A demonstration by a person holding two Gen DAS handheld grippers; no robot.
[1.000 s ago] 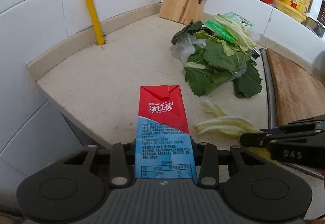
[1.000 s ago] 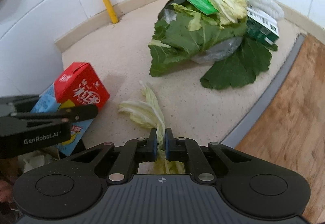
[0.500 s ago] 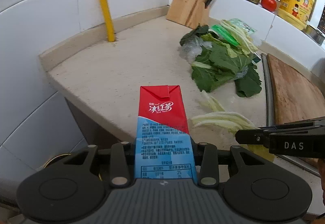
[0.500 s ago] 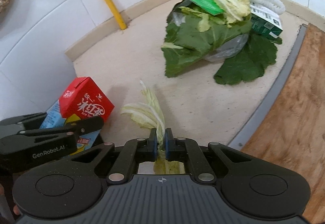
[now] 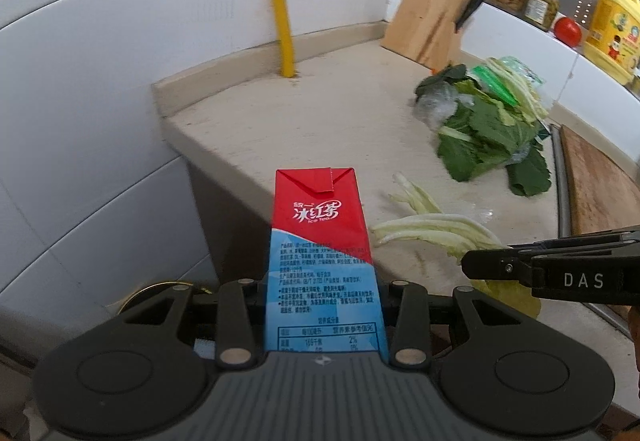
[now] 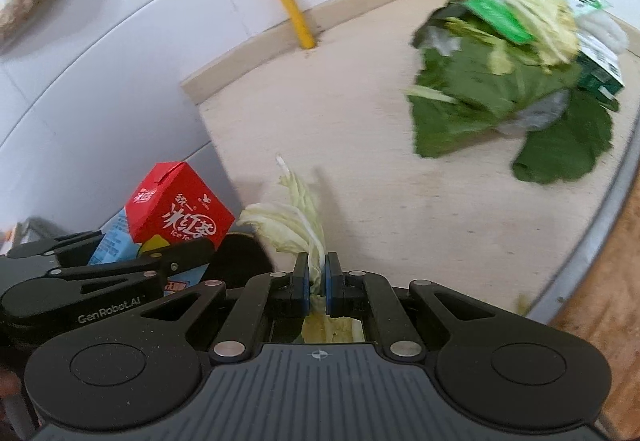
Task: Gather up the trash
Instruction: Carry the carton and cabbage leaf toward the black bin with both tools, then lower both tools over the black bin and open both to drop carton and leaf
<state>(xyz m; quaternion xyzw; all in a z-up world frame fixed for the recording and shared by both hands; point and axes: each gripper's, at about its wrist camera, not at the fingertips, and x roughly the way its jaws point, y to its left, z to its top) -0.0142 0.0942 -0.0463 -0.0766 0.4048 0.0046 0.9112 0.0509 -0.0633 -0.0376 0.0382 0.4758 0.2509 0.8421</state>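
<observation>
My left gripper (image 5: pixel 324 293) is shut on a red and blue ice tea carton (image 5: pixel 320 233), which sticks out forward past the counter's left end. In the right wrist view the same carton (image 6: pixel 180 213) shows at the lower left, with the left gripper (image 6: pixel 192 253) clamped on it. Between the blue pads of my right gripper (image 6: pixel 317 277), which is shut, hangs a pale cabbage leaf (image 6: pixel 292 217). The left wrist view shows that leaf (image 5: pixel 432 229) trailing over the counter from the right gripper (image 5: pixel 472 265).
A heap of green leaves and wrappers (image 5: pixel 488 129) lies on the beige counter (image 5: pixel 320 121). Behind it stands a knife block (image 5: pixel 428 21). A yellow pipe (image 5: pixel 284 21) runs up the tiled wall. A wooden board (image 5: pixel 600 181) lies at the right. Jars, a tomato and a yellow bottle (image 5: pixel 612 29) line the ledge.
Both grippers have drawn back toward the counter's left end, carrying the carton and the leaf. The leaf heap and knife block now look farther away; the counter's end face shows.
</observation>
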